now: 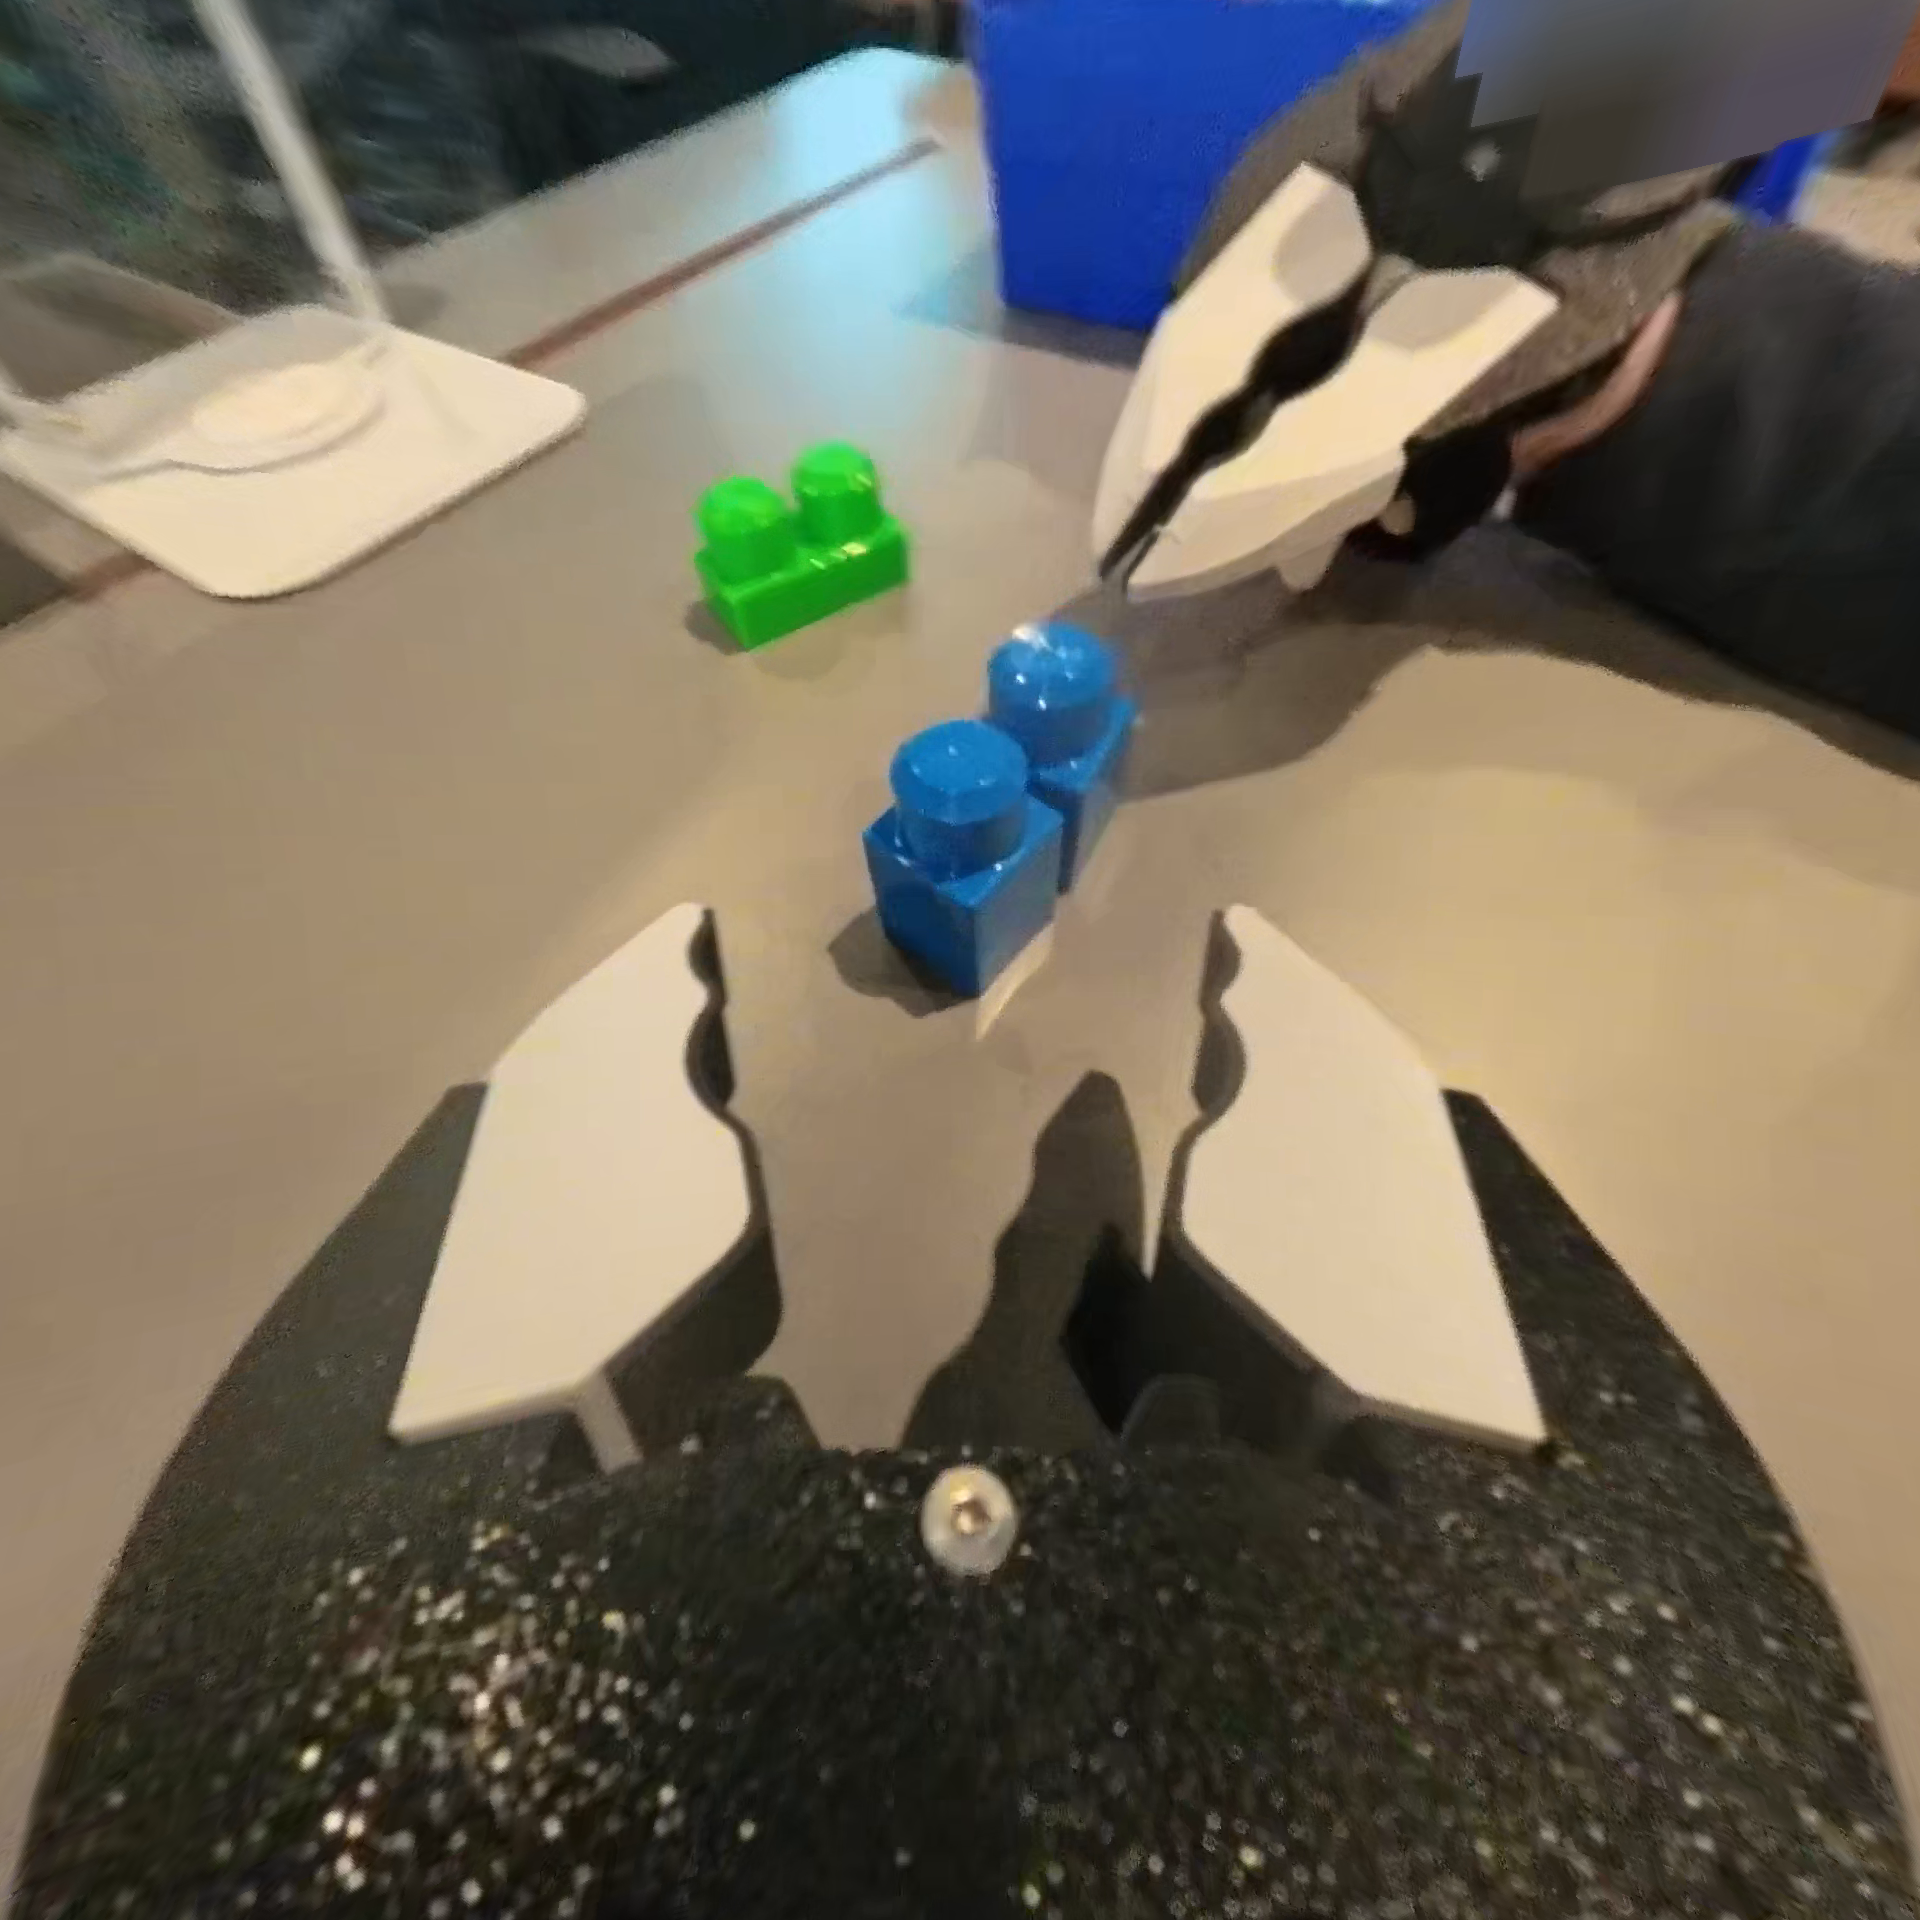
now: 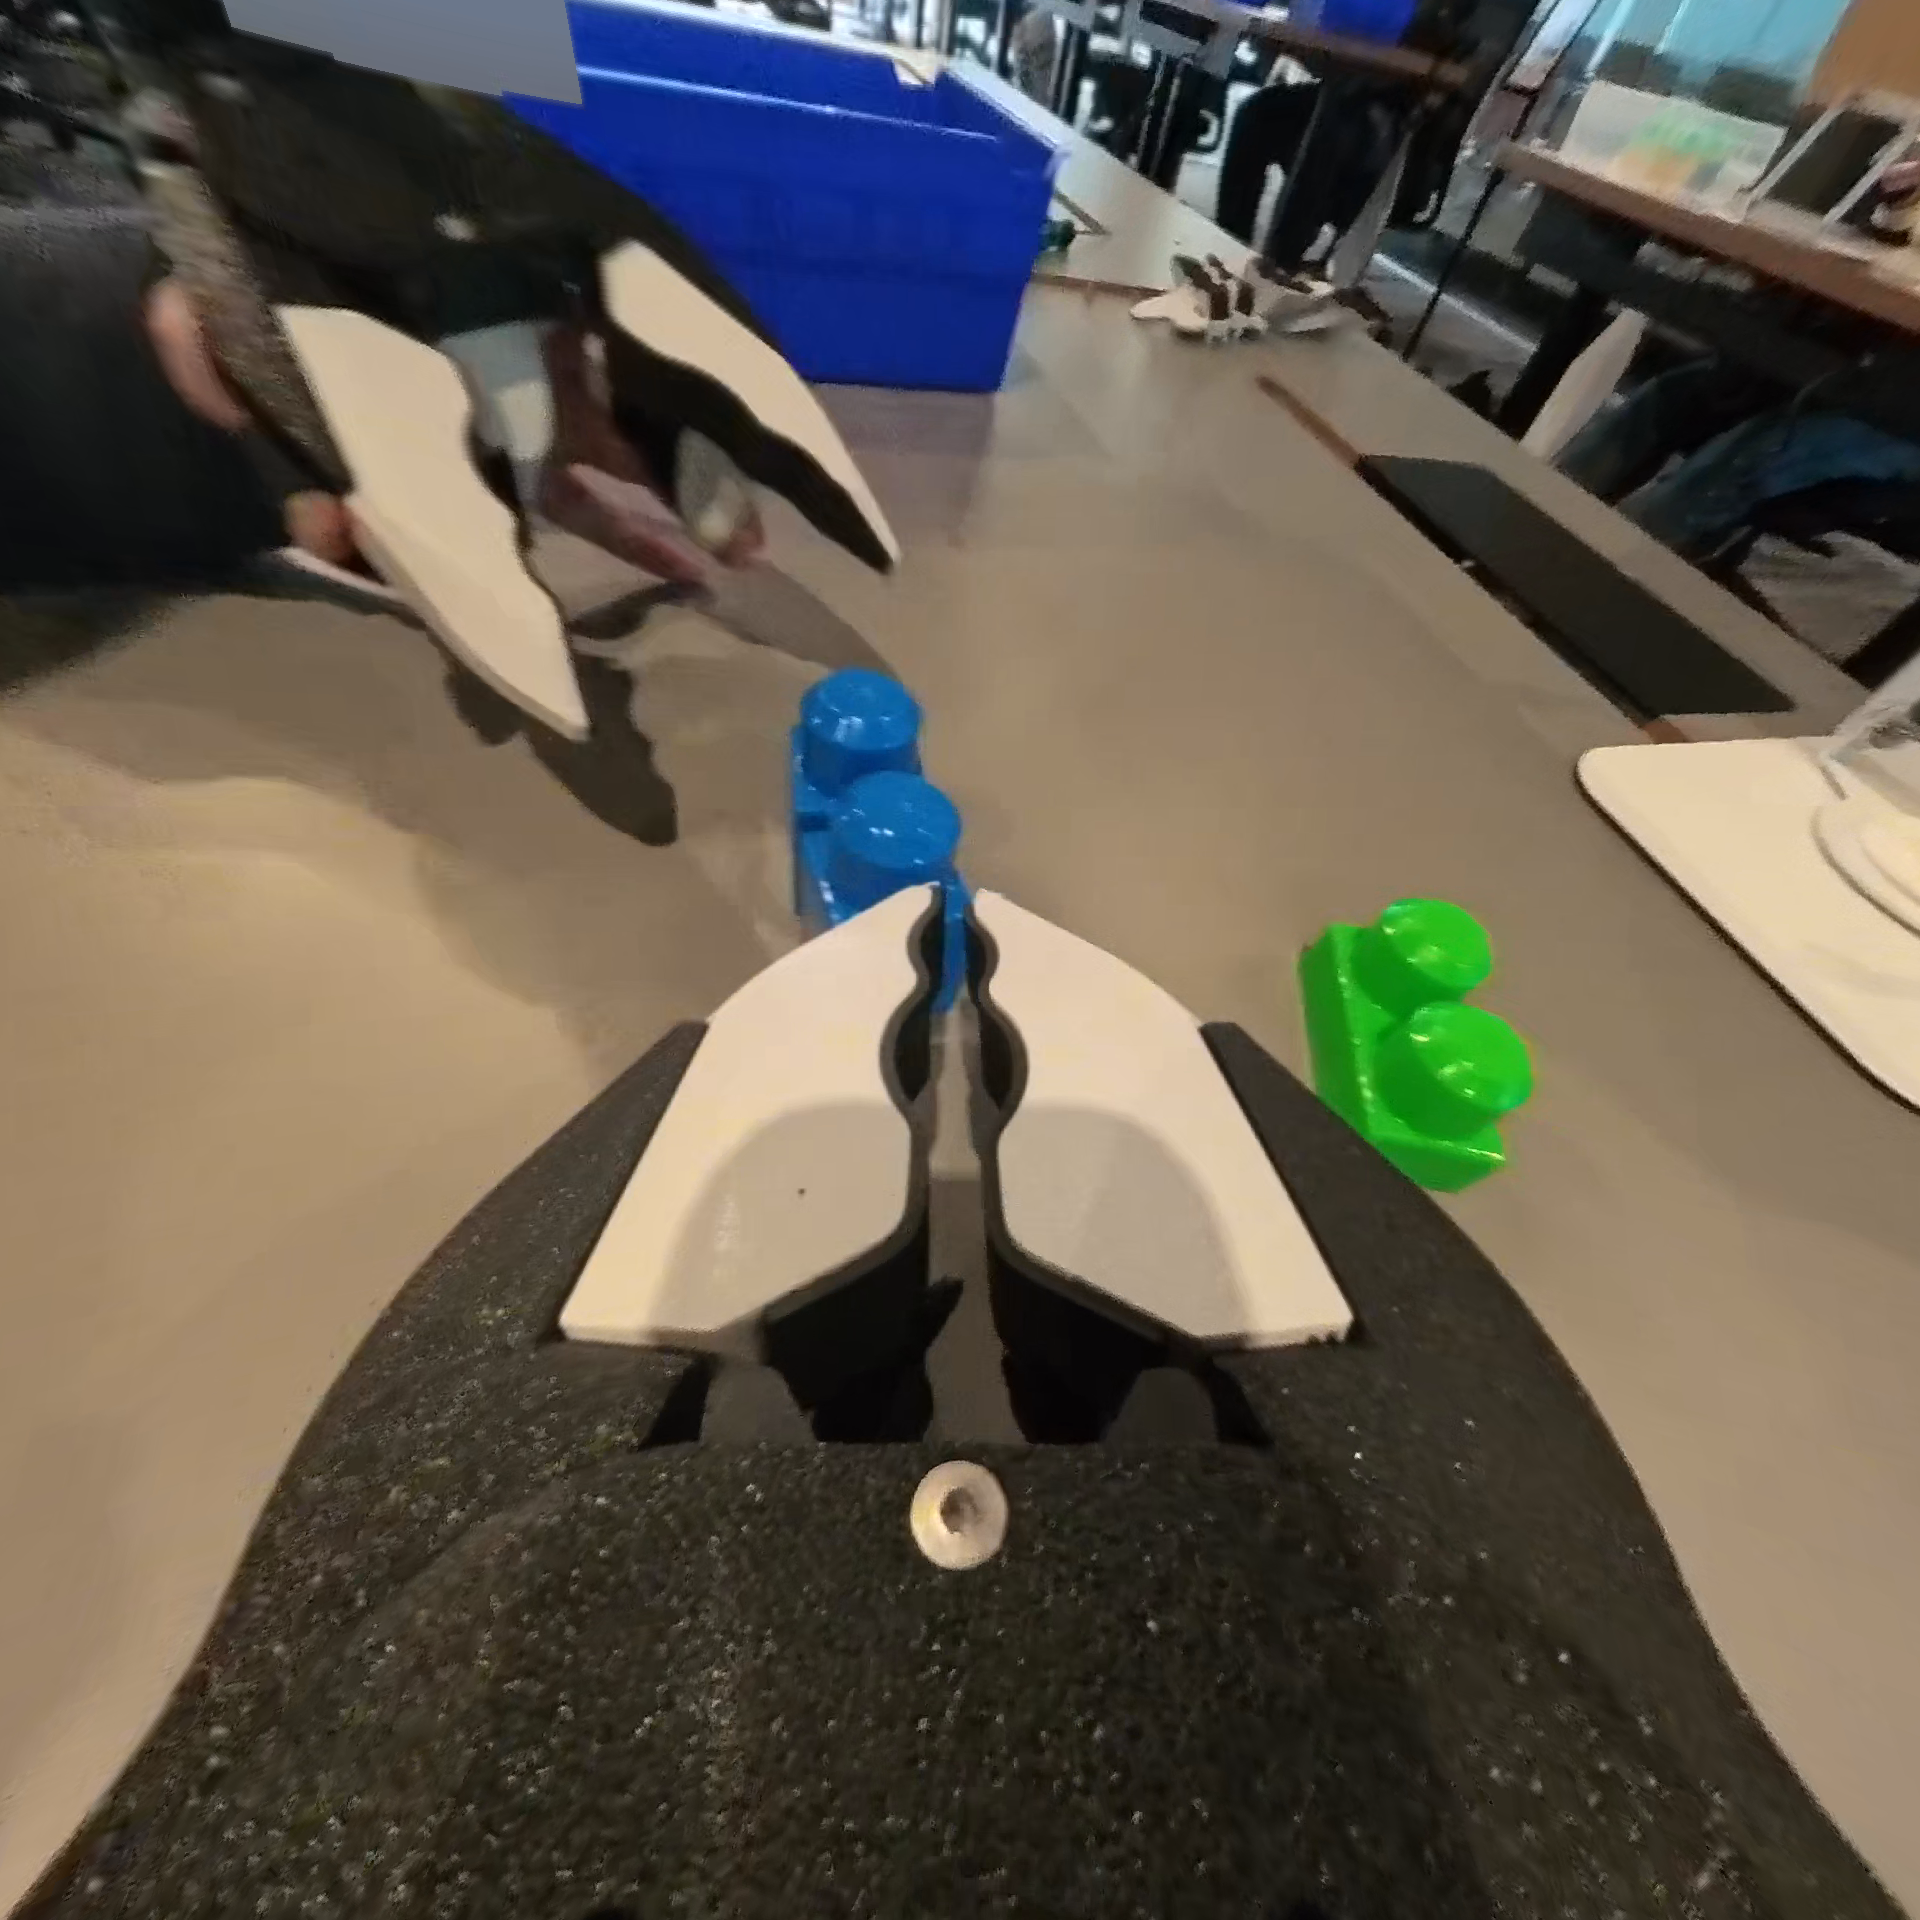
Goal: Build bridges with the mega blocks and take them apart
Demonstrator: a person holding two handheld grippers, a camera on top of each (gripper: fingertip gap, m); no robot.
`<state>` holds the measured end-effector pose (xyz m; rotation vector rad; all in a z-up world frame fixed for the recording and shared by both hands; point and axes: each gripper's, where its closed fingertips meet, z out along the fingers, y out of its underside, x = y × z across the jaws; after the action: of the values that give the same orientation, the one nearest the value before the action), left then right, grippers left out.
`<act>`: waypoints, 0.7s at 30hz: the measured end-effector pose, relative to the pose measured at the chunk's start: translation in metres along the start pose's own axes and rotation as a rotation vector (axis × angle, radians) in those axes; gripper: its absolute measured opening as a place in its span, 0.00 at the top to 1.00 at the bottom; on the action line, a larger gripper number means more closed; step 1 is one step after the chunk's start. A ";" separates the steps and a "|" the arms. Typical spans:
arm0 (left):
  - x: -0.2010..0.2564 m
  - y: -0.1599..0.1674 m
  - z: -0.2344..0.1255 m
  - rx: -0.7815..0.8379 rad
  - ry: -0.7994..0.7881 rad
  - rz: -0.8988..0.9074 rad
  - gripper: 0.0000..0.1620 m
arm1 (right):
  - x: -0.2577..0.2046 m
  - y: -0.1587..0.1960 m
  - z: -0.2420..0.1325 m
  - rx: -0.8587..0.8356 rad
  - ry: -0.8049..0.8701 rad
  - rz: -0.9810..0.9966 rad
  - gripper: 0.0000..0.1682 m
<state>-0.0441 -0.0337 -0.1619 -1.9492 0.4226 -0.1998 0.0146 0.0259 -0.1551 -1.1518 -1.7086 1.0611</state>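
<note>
Two blue one-stud blocks [image 1: 971,862] stand upright and touching in a short row on the grey table; they also show in the right wrist view [image 2: 862,790]. A green two-stud block [image 1: 800,551] stands apart, beyond them to the left, and to the right in the right wrist view [image 2: 1413,1049]. My left gripper [image 1: 966,925] is open and empty, just short of the near blue block; it also shows in the right wrist view [image 2: 727,639]. My right gripper [image 2: 951,909] is shut and empty, its tips [image 1: 1117,561] just above and behind the far blue block.
A blue bin [image 1: 1122,156] stands at the back of the table [image 2: 831,208]. A white stand base [image 1: 312,447] lies beyond the green block [image 2: 1766,883]. A black mat [image 2: 1558,582] lies farther along the table.
</note>
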 end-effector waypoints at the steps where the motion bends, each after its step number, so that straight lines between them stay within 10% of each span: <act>1: -0.003 -0.003 -0.002 0.026 -0.086 -0.020 0.42 | 0.004 0.004 0.001 -0.005 0.003 -0.007 0.99; 8: -0.001 -0.006 -0.009 0.026 -0.407 -0.001 0.57 | 0.000 0.026 0.013 -0.160 -0.140 -0.084 1.00; 21: 0.006 -0.001 0.011 -0.041 -0.436 -0.062 0.56 | -0.005 0.014 0.011 -0.054 -0.097 -0.171 1.00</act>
<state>-0.0347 -0.0258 -0.1657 -1.9790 0.0793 0.1958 0.0100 0.0223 -0.1721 -0.9810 -1.8854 0.9846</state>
